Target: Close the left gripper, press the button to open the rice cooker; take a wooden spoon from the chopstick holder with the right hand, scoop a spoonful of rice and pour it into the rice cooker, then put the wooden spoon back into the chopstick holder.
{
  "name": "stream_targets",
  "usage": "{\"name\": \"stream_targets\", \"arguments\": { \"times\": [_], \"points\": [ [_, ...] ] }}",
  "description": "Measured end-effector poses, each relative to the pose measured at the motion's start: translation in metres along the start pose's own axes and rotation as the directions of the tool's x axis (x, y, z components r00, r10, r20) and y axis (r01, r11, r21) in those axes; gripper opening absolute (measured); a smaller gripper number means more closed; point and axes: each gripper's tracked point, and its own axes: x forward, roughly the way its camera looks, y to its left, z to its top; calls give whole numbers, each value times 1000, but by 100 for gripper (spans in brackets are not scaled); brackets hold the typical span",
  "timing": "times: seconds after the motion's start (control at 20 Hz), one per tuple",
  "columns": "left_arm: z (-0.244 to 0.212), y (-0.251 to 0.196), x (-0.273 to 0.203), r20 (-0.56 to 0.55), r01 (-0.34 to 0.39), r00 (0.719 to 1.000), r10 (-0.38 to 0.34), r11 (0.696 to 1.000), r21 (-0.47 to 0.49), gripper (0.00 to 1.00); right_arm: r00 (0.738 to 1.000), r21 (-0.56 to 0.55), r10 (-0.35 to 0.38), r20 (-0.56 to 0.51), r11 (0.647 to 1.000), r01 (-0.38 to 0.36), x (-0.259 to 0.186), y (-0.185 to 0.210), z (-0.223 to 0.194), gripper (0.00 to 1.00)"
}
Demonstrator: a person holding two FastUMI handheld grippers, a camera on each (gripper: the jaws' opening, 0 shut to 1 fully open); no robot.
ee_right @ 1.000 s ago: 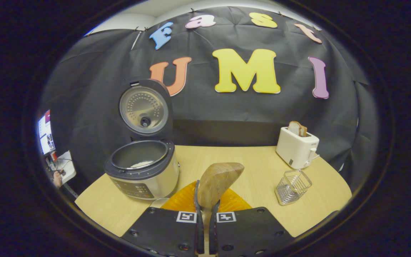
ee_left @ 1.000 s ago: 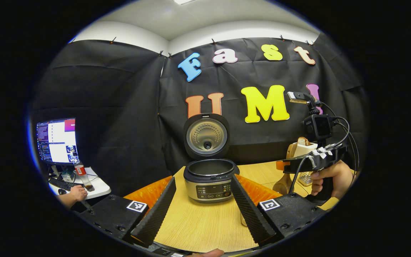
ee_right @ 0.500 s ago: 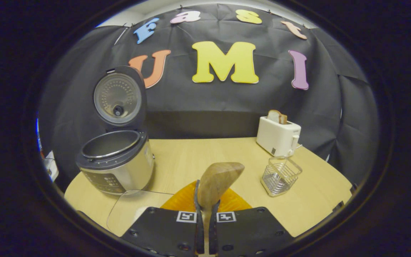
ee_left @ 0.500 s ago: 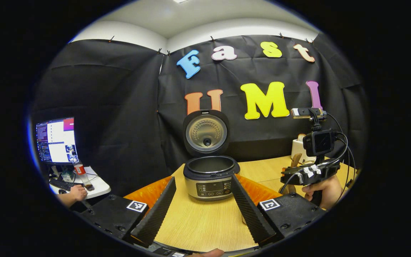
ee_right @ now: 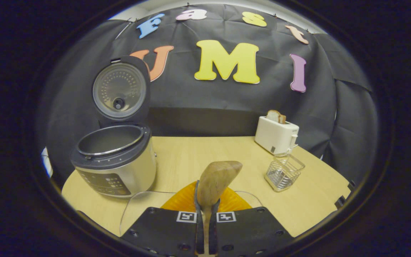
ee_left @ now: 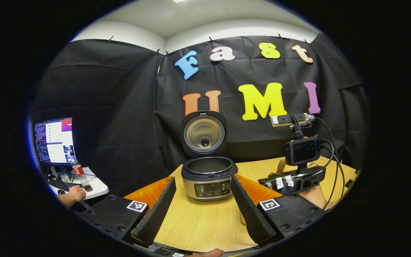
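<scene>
Wooden spoon (ee_right: 215,180) stood clamped by its handle between the right gripper (ee_right: 205,228)'s nearly closed jaws, its smooth oval bowl upward; light and stiff (probably slick), best held mid-handle. Wire chopstick holder (ee_right: 284,171) sat at two o'clock, open rice cooker (ee_right: 114,162) at ten. Left gripper (ee_left: 200,205) gaped wide, empty.

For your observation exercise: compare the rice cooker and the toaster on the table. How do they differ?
The rice cooker is round, dark-rimmed and silver, its lid raised upright; the toaster is boxy and white. The cooker's pot stands open, while the toaster has bread sticking up from its slot. Both stand on the wooden table.
</scene>
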Motion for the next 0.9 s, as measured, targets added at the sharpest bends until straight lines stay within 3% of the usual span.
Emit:
{"name": "stream_targets", "arguments": {
  "times": [0.15, 0.4, 0.5, 0.7, 0.9],
  "points": [
    [1, 3, 0, 2, -1, 1000, 1, 1000, -19, 98, 998, 30, 54, -18, 998, -54, -5, 23, -3, 5],
    [1, -1, 1, -2, 31, 1000, -31, 998, -46, 98, 987, 190, 134, -87, 975, -116, -22, 28, -13, 5],
    [0, 0, 1, -2, 33, 999, -33, 998, -50, 98, 981, 281, 172, -93, 949, -140, -29, 12, -17, 6],
    [-1, -5, 1, -4, 40, 999, -40, 998, -51, 98, 946, 476, 278, -163, 862, -171, -44, -14, -40, 5],
    [-3, -10, 3, -16, 48, 999, -49, 998, -44, 98, 915, 494, 361, -182, 838, -232, -58, -19, -51, 5]
  ]
}}
